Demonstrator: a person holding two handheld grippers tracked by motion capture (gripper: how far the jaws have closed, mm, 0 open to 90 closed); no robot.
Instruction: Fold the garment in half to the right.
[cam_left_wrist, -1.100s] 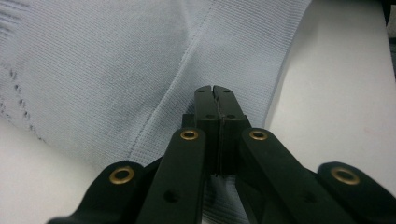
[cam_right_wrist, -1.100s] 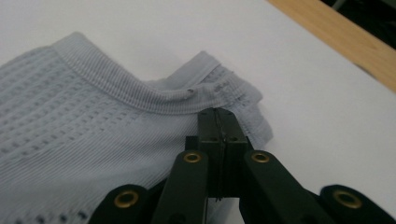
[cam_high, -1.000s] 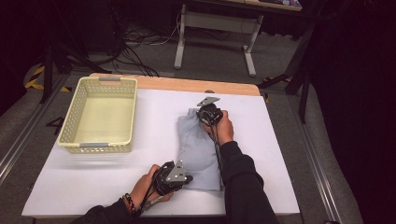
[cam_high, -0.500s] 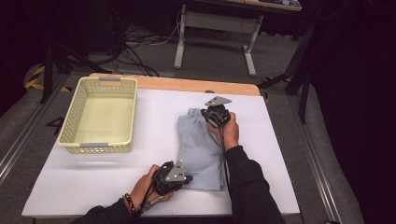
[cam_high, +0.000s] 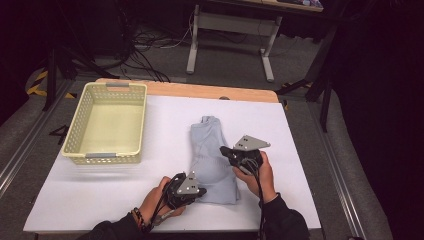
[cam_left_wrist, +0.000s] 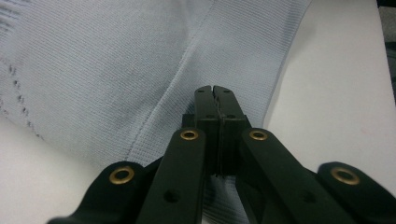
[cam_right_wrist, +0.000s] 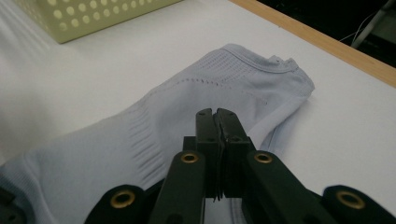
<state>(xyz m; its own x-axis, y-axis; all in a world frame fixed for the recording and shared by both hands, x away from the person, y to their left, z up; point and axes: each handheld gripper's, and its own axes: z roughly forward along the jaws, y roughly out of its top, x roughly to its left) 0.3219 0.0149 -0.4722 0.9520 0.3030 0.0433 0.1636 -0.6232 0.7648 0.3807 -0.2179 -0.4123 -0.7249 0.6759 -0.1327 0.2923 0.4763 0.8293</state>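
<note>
A light blue-grey garment (cam_high: 212, 155) lies folded lengthwise on the white table (cam_high: 165, 120), its collar end far from me. My left gripper (cam_high: 202, 191) rests at the garment's near left corner with its jaws shut; in the left gripper view the left gripper (cam_left_wrist: 214, 88) points across flat ribbed garment fabric (cam_left_wrist: 116, 70), and no cloth rises between the tips. My right gripper (cam_high: 223, 150) hovers at the garment's right edge, about halfway along. In the right gripper view the right gripper (cam_right_wrist: 215, 112) is shut above the garment (cam_right_wrist: 196, 93), nothing between its jaws.
A pale yellow perforated basket (cam_high: 107, 157) stands empty on the table's left side, also visible as the basket (cam_right_wrist: 93, 18) at the top left of the right gripper view. A wooden strip (cam_high: 200, 91) runs along the table's far edge. Cables and a metal stand lie on the floor beyond.
My right gripper has come back from the garment's far collar end toward me, along the right edge. The left gripper has stayed at the near corner.
</note>
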